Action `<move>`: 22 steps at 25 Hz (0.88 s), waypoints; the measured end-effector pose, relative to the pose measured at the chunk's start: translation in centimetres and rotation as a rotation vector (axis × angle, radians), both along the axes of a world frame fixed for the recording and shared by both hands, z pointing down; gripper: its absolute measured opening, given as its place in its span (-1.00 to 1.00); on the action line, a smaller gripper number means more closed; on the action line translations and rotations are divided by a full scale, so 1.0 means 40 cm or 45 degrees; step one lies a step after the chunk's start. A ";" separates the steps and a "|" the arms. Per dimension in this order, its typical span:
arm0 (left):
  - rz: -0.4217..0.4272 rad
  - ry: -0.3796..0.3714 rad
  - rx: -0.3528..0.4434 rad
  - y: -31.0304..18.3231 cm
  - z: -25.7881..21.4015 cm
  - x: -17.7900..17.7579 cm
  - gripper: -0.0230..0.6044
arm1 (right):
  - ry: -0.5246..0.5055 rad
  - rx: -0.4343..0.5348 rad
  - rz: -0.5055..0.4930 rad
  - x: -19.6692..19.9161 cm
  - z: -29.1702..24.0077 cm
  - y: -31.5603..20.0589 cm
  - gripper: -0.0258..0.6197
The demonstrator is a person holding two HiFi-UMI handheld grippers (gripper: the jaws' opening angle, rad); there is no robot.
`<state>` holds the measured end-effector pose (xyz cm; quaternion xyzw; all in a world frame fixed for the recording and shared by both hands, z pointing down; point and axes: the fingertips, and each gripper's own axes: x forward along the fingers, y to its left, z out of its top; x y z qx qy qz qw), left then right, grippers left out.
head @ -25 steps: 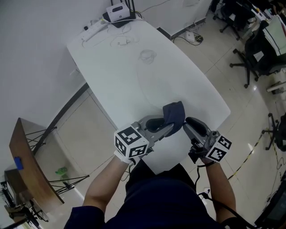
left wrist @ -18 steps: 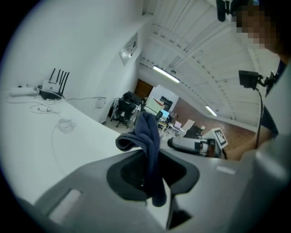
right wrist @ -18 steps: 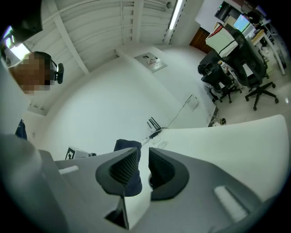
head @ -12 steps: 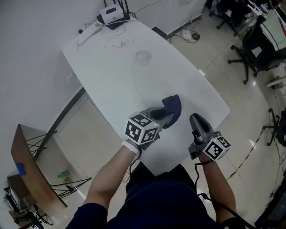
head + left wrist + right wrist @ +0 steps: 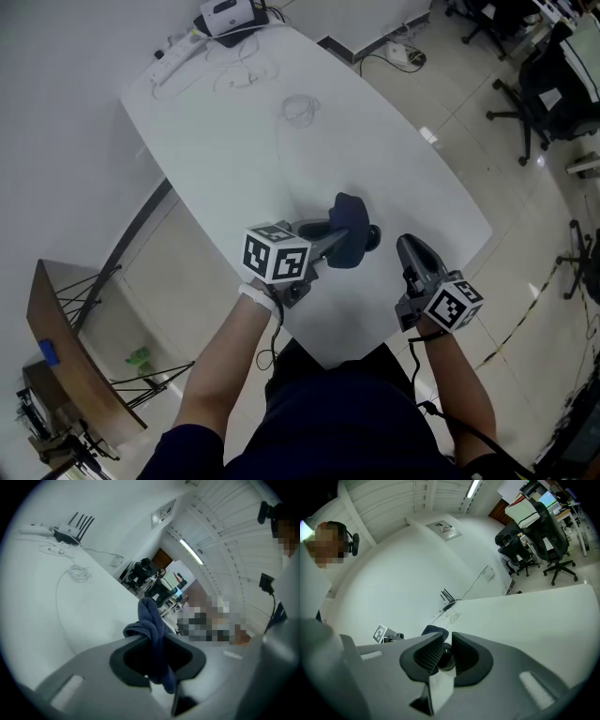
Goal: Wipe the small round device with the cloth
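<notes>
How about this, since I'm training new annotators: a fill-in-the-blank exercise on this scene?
1. The left gripper has its jaws shut on a dark blue ____.
2. The small round device is ____ in colour.
3. The table top is ____ in colour.
Missing words: cloth; black; white.

The white rounded table (image 5: 234, 141) was mostly bare. The far corner had a router (image 5: 223, 16), a power strip (image 5: 173, 58) and loose white cables (image 5: 239, 67), with a coiled cable (image 5: 300, 108) further in. The small round device (image 5: 372, 236) sat nearer the front.
</notes>
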<state>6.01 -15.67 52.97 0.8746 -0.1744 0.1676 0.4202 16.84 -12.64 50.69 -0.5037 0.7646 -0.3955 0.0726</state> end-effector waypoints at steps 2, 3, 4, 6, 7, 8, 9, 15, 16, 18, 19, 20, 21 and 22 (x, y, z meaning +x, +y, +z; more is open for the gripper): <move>-0.008 -0.003 -0.025 -0.005 0.019 -0.015 -0.68 | -0.002 -0.014 -0.001 0.003 0.012 -0.009 -0.74; -0.010 -0.008 -0.035 -0.006 0.029 -0.022 -0.68 | -0.003 -0.020 0.000 0.004 0.017 -0.014 -0.74; -0.013 -0.015 -0.044 -0.007 0.040 -0.028 -0.68 | -0.005 -0.026 0.001 0.003 0.022 -0.019 -0.74; -0.021 -0.037 -0.060 -0.011 0.064 -0.038 -0.68 | -0.011 -0.032 -0.004 0.002 0.030 -0.028 -0.74; -0.026 -0.053 -0.065 -0.013 0.076 -0.042 -0.68 | -0.012 -0.037 -0.006 0.001 0.035 -0.031 -0.74; -0.032 -0.073 -0.069 -0.016 0.089 -0.047 -0.68 | -0.013 -0.044 -0.009 -0.001 0.039 -0.032 -0.75; -0.036 -0.094 -0.072 -0.018 0.102 -0.051 -0.68 | -0.014 -0.051 -0.012 -0.003 0.043 -0.033 -0.75; -0.021 -0.229 -0.060 -0.017 0.174 -0.060 -0.68 | -0.019 -0.069 -0.017 -0.007 0.053 -0.030 -0.75; -0.016 -0.258 -0.056 -0.014 0.186 -0.060 -0.68 | -0.018 -0.069 -0.013 -0.006 0.054 -0.029 -0.75; -0.020 -0.306 -0.058 -0.010 0.202 -0.063 -0.68 | -0.017 -0.072 -0.004 -0.004 0.054 -0.024 -0.77; -0.030 -0.332 -0.053 -0.012 0.205 -0.065 -0.68 | -0.017 -0.074 0.001 -0.003 0.054 -0.022 -0.77; -0.037 -0.365 -0.037 -0.014 0.207 -0.066 -0.68 | -0.017 -0.073 0.004 0.000 0.053 -0.018 -0.77; -0.033 -0.406 -0.005 -0.014 0.209 -0.065 -0.68 | -0.019 -0.071 0.008 0.003 0.051 -0.014 -0.77; -0.016 -0.456 0.044 -0.013 0.213 -0.062 -0.68 | -0.021 -0.071 0.013 0.006 0.048 -0.009 -0.77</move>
